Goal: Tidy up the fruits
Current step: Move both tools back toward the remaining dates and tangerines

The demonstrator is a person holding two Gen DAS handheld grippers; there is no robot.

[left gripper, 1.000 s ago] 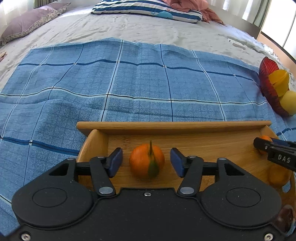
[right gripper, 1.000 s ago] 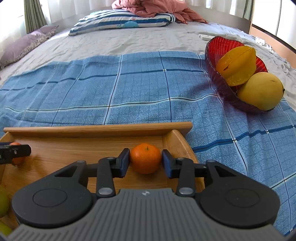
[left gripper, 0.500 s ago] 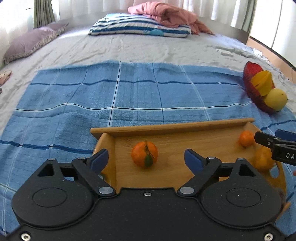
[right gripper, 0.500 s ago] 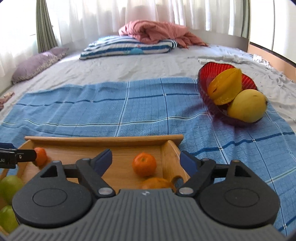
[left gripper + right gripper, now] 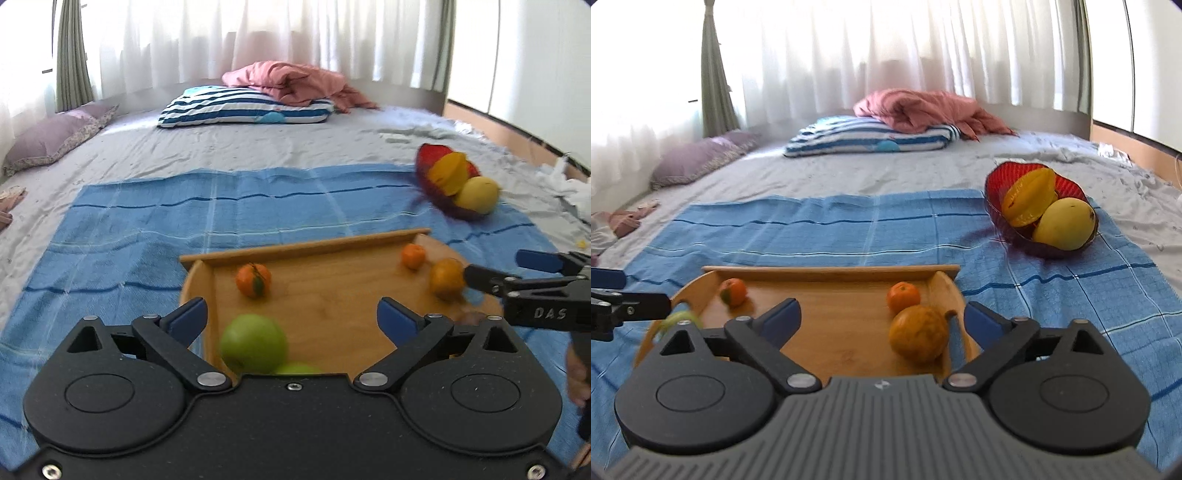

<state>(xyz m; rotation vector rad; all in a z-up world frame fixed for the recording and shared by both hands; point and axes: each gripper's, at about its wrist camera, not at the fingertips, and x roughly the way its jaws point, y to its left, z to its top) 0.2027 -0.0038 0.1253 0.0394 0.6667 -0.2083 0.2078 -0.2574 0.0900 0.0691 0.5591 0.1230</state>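
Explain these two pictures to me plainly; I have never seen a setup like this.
There is no robot here: a person holds a pair of hand-held tongs in each hand, with a wide-angle camera on each looking forward. One picture is from the left tongs, the other from the right tongs. Both are opening, and neither holds anything. On a bed, on a blue checked cloth, sits a wooden tray with two tangerines, a larger orange and green apples. A red bowl holds a starfruit and a mango.
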